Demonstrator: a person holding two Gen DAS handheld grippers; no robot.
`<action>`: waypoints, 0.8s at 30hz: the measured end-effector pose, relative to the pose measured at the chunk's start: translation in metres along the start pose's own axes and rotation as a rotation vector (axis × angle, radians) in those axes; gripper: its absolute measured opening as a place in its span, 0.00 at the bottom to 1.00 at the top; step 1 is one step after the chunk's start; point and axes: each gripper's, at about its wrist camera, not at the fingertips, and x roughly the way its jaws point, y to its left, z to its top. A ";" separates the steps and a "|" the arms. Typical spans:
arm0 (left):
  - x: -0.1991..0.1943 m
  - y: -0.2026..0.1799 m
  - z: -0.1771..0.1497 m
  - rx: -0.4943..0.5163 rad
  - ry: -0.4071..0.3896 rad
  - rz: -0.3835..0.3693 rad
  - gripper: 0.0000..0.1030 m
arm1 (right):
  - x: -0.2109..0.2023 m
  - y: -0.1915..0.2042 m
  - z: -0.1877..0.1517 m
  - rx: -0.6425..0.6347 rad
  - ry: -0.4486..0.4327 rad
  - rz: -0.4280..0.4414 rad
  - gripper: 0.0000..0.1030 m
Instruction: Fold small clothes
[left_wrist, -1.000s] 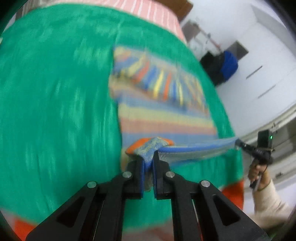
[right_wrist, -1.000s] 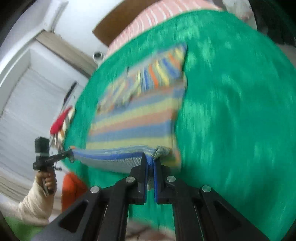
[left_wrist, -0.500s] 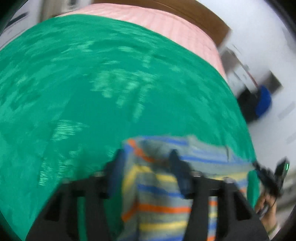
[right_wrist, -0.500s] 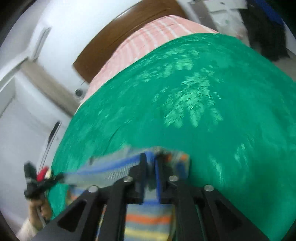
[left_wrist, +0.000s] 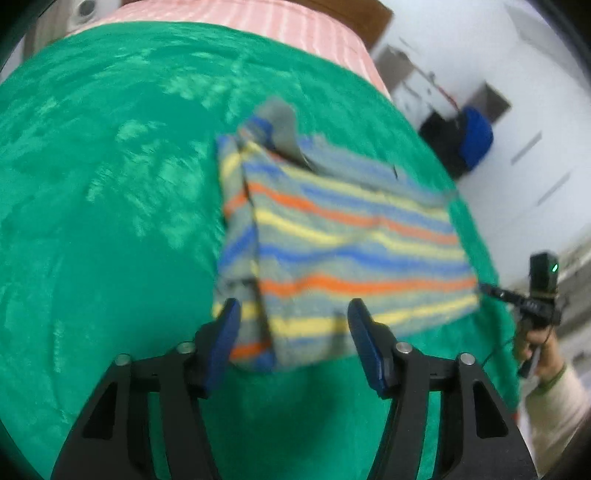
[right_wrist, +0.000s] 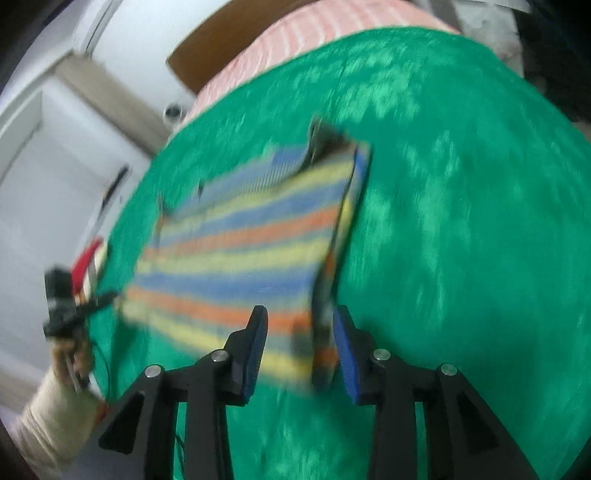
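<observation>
Both jaws stand apart, holding nothing: left gripper (left_wrist: 293, 332) and right gripper (right_wrist: 299, 338) hover at the near corners of the striped garment (left_wrist: 343, 236), folded flat on the green blanket (left_wrist: 110, 221). Next fold, I judge, needs fresh corner grips.

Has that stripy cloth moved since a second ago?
Yes. The cloth was lifted by its near edge then; now it lies folded away from the camera on the green blanket, both grippers open.

A home bedroom: green blanket (left_wrist: 110, 221) over a pink-striped mattress (left_wrist: 295, 29), wooden headboard (right_wrist: 221, 48).
</observation>
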 end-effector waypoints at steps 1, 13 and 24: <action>0.005 -0.004 -0.002 0.015 0.018 0.018 0.13 | 0.004 0.002 -0.004 -0.022 0.014 -0.009 0.36; 0.001 0.012 -0.046 0.047 0.099 0.042 0.08 | 0.019 0.001 -0.018 -0.040 0.169 -0.082 0.05; -0.060 0.064 -0.046 -0.037 -0.304 0.366 0.83 | 0.006 0.082 0.053 -0.193 0.087 -0.026 0.27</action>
